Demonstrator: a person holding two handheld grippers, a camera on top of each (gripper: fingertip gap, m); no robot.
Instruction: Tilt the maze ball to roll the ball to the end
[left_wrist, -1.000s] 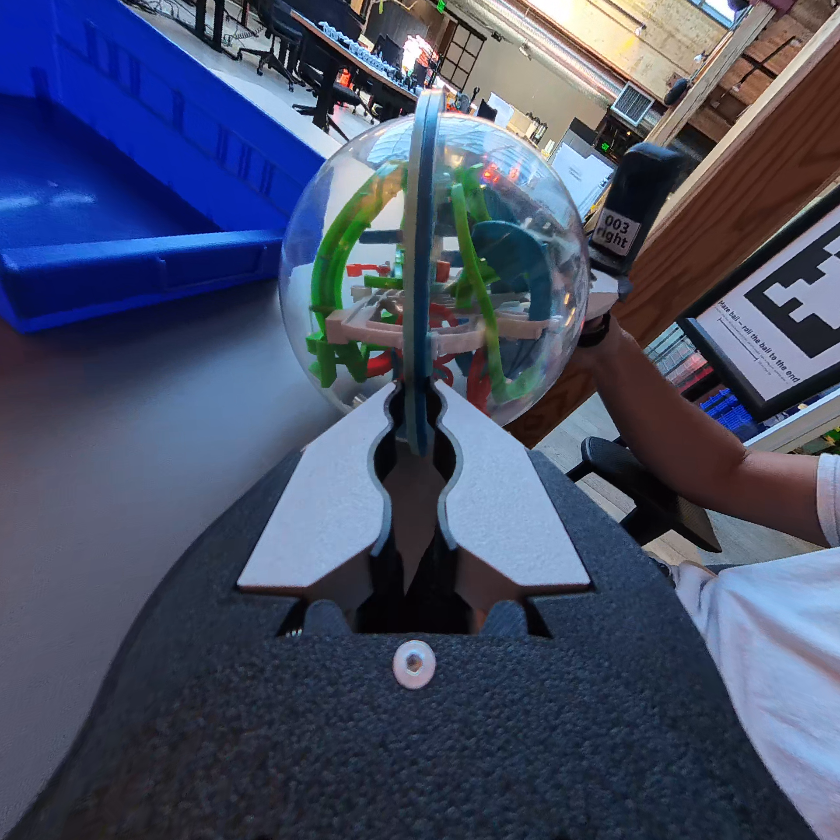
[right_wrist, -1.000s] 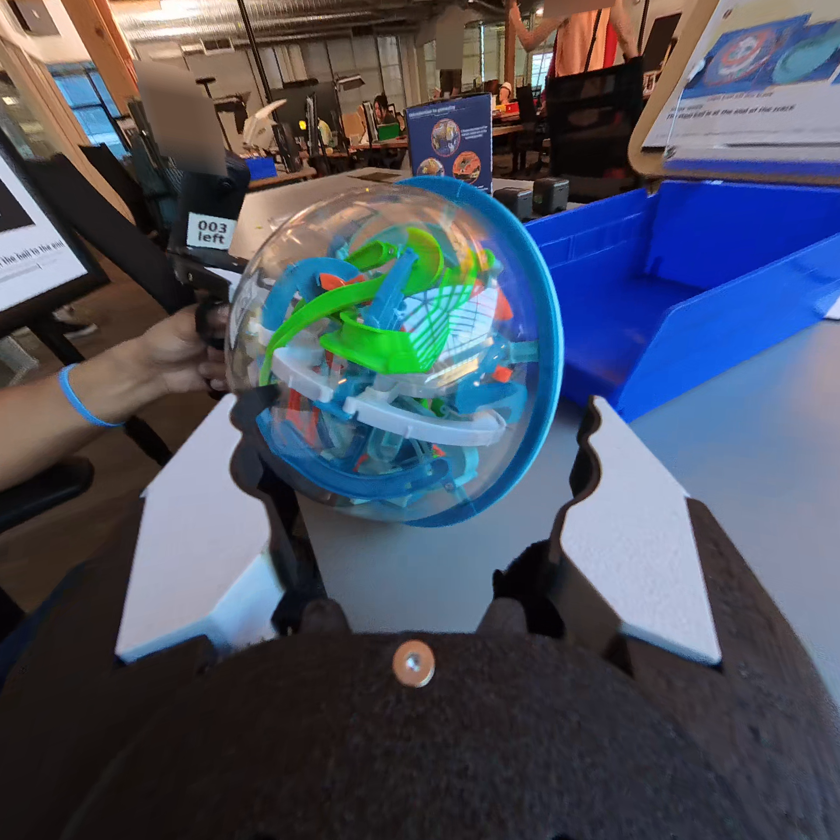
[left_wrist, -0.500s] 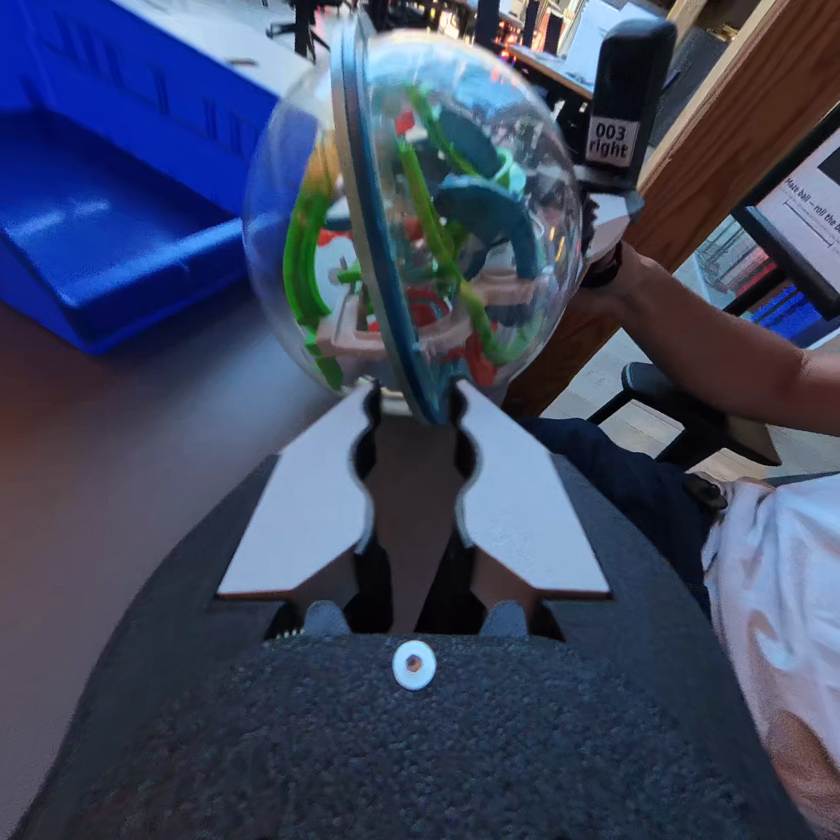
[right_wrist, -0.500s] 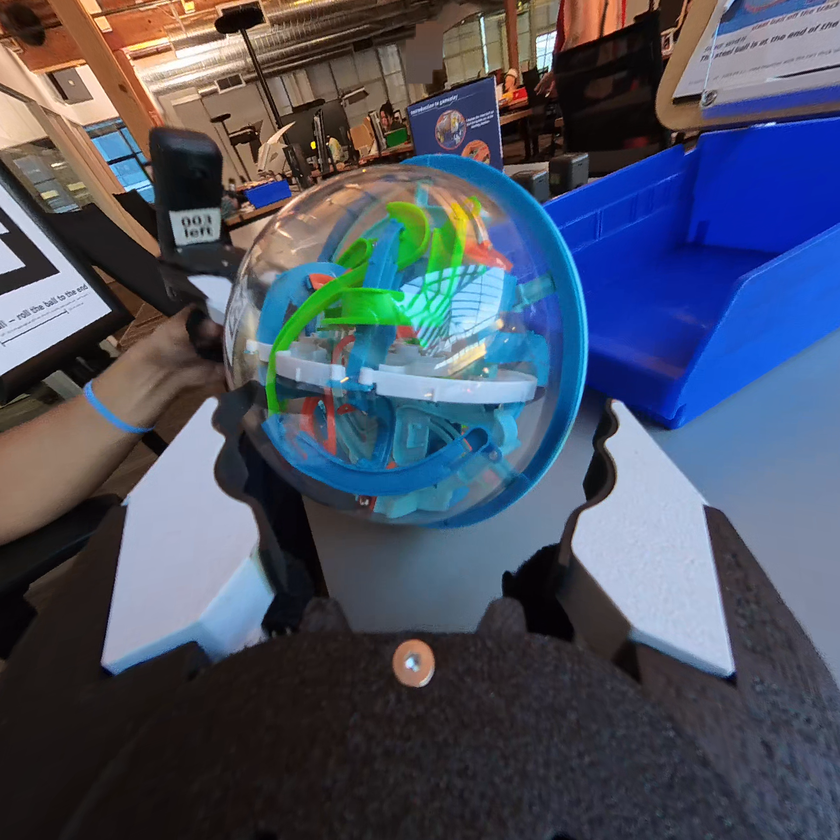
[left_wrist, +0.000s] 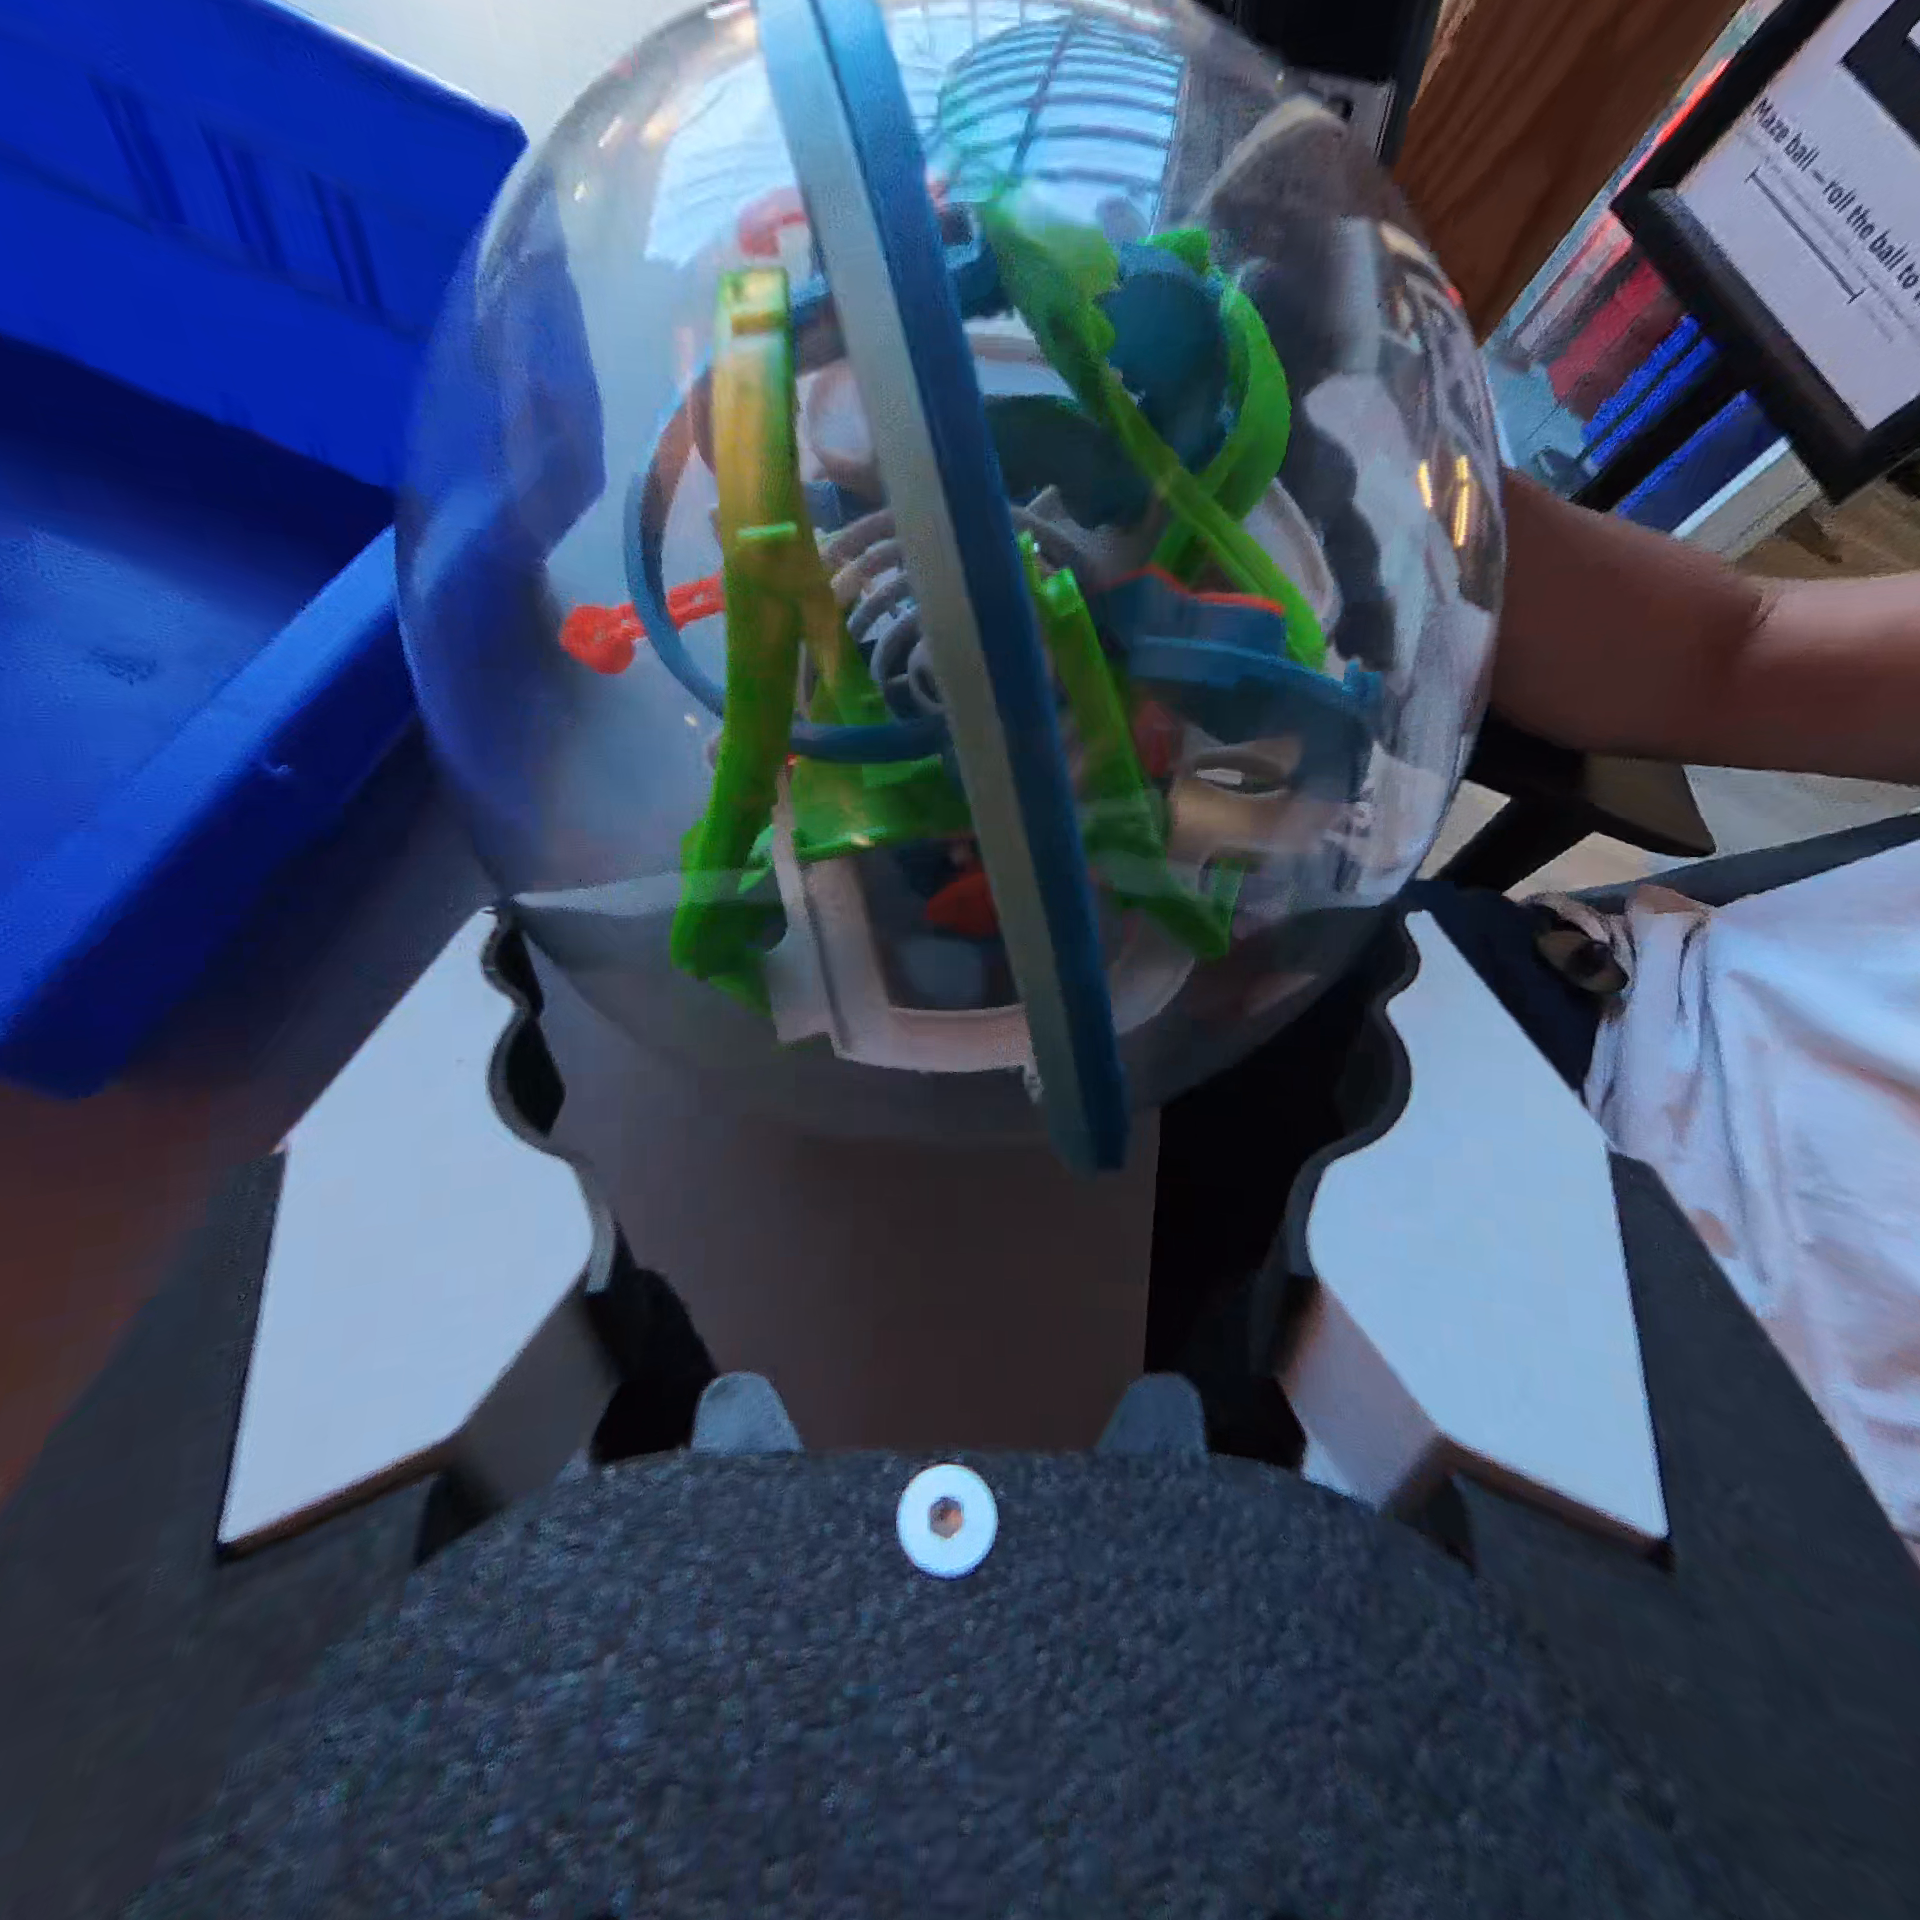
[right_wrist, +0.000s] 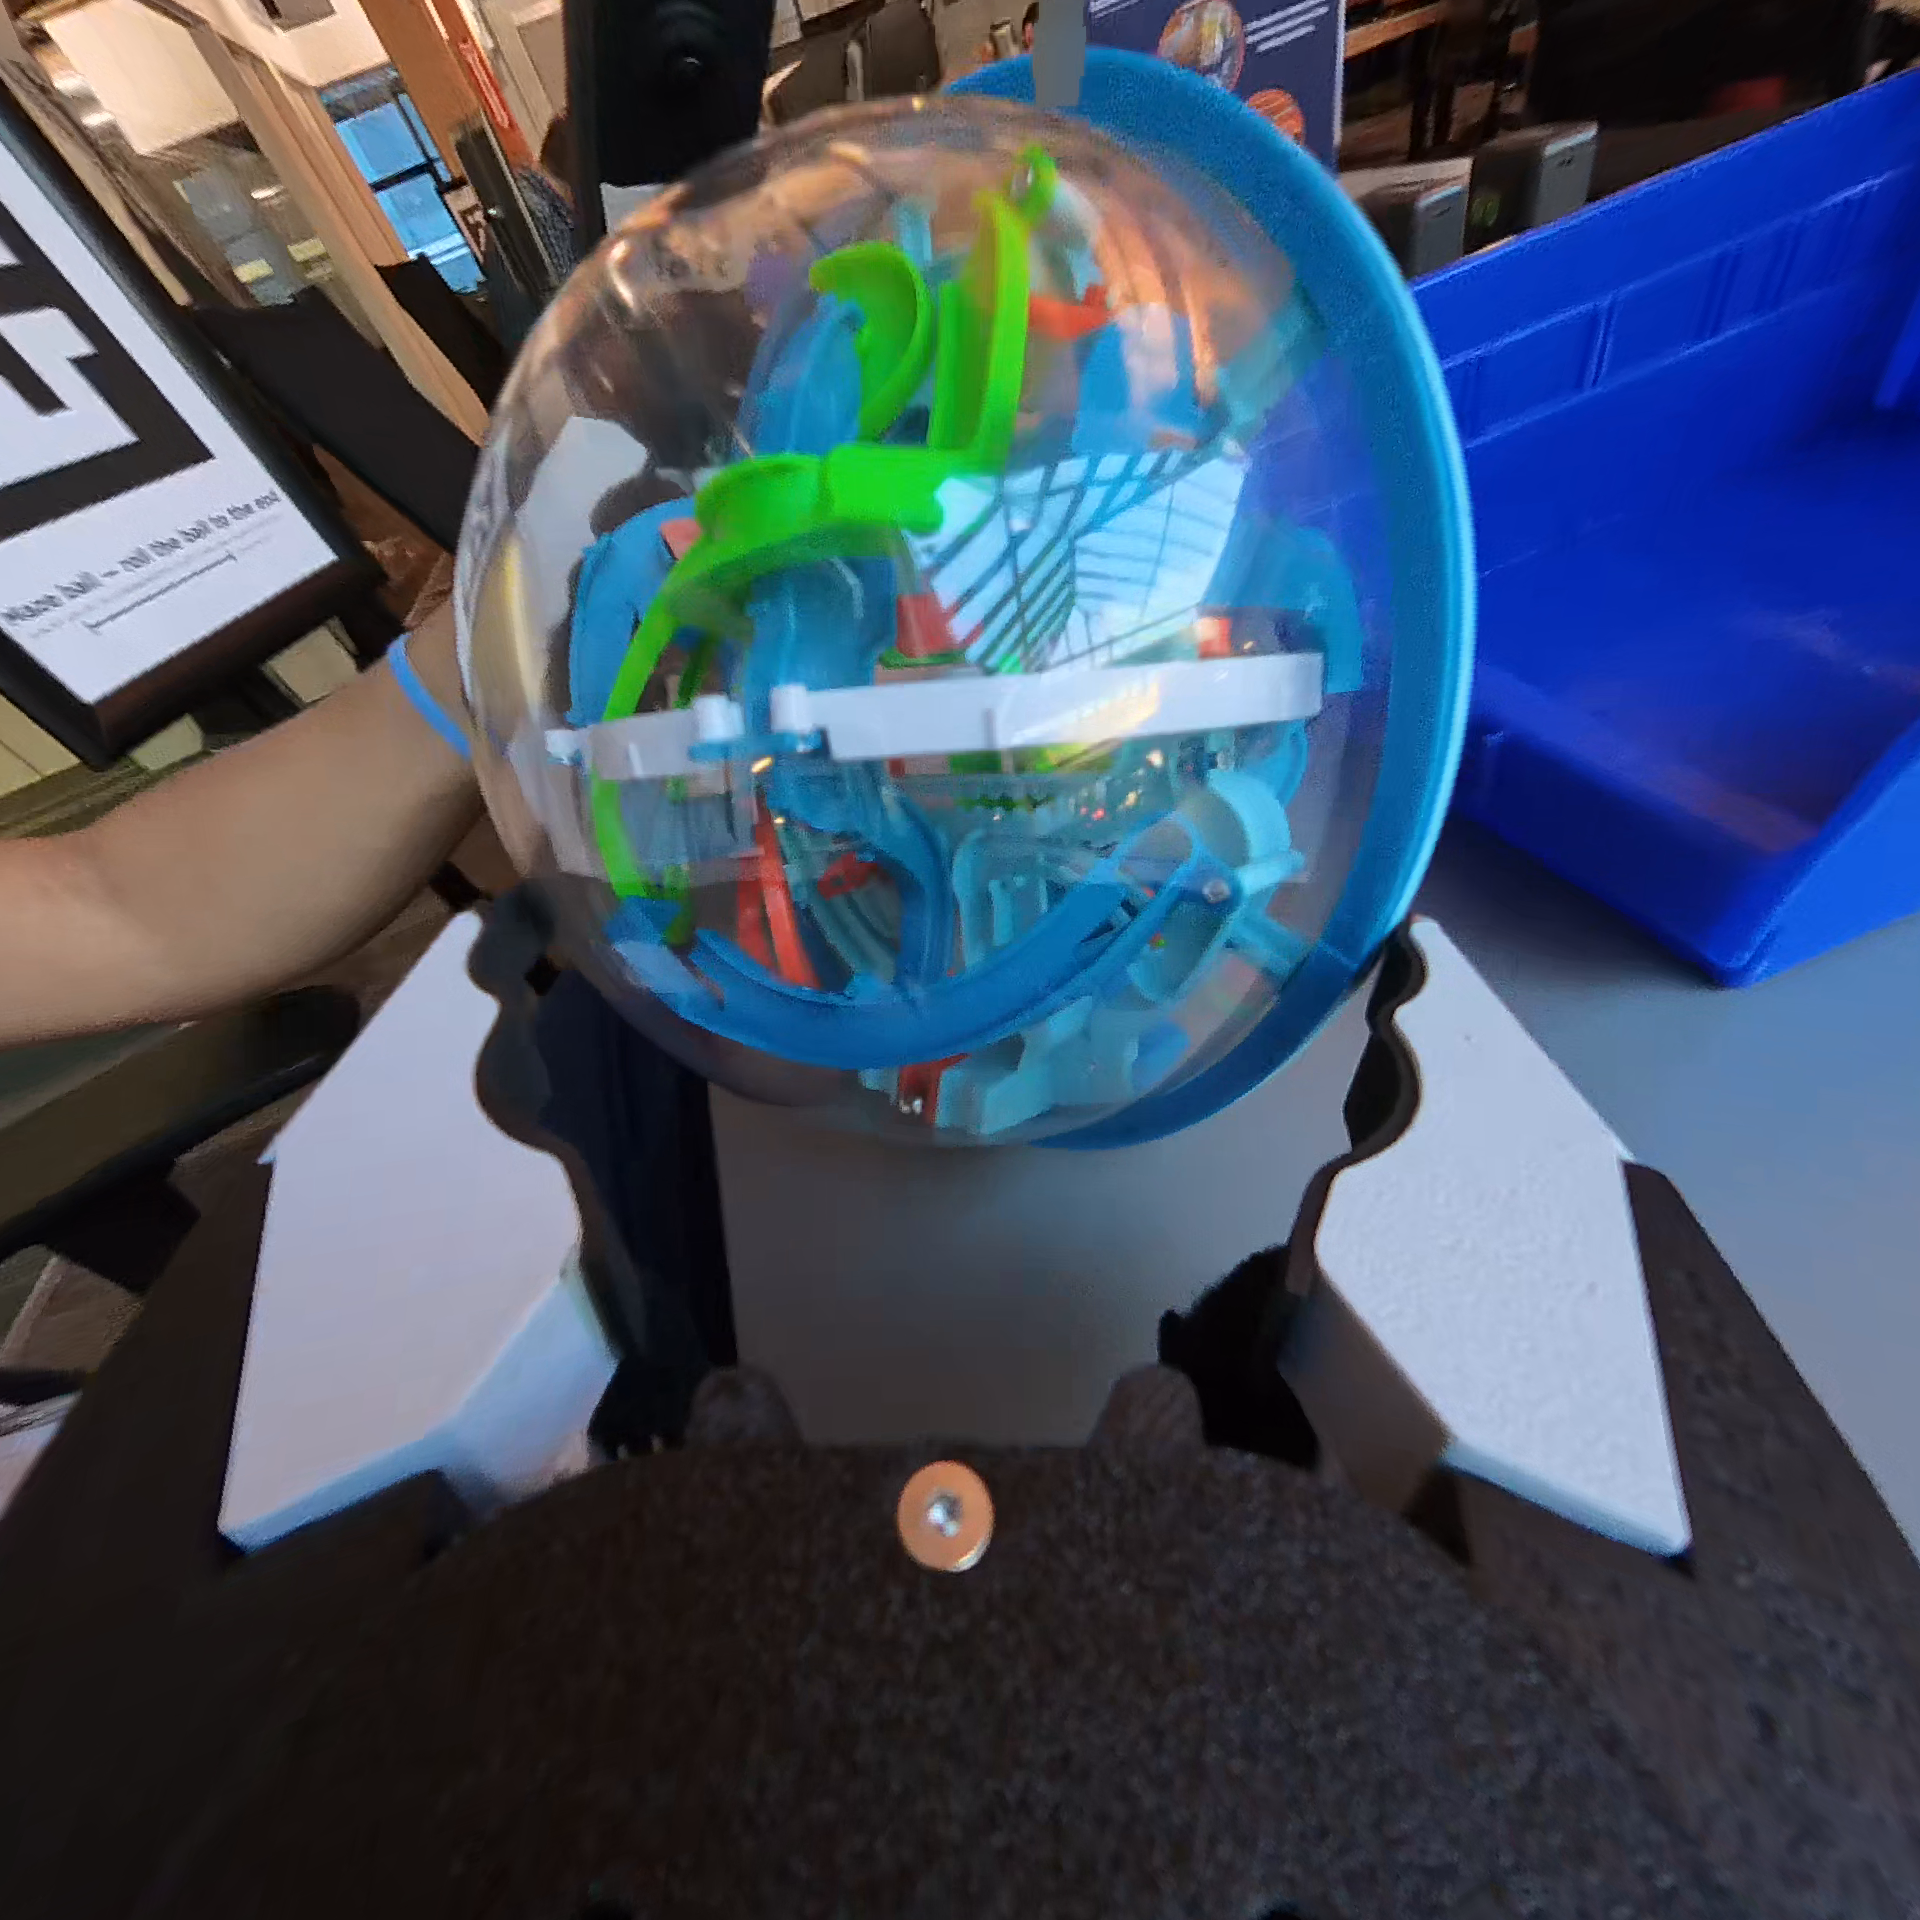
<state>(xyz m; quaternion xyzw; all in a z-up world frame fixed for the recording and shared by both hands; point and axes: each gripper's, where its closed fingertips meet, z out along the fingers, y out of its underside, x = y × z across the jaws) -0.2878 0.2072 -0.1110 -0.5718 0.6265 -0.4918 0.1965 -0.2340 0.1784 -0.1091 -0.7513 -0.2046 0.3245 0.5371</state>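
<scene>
The maze ball (left_wrist: 935, 571) is a clear sphere with a blue rim and green, blue, white and red tracks inside. It fills the middle of both views, low over the table's near edge. My left gripper (left_wrist: 951, 935) is spread wide, and its fingertips (left_wrist: 457, 997) lie against the sphere's lower sides. My right gripper (right_wrist: 945, 945) faces it from the opposite side, also spread wide. One of its fingertips (right_wrist: 468, 987) is on the clear shell and the other is on the blue rim of the ball (right_wrist: 935, 623). I cannot pick out the small ball inside.
A blue bin (left_wrist: 156, 623) stands on the grey table (left_wrist: 883, 1247) behind the ball; it also shows in the right wrist view (right_wrist: 1714, 623). A framed sign (right_wrist: 104, 520) stands off the table's edge. The person's forearms (left_wrist: 1662, 675) (right_wrist: 208, 883) reach in from the sides.
My left gripper let go of the blue rim, opened wide and moved in around the sphere. The ball turned, so its rim is tilted. My right gripper opened slightly and stayed against the ball.
</scene>
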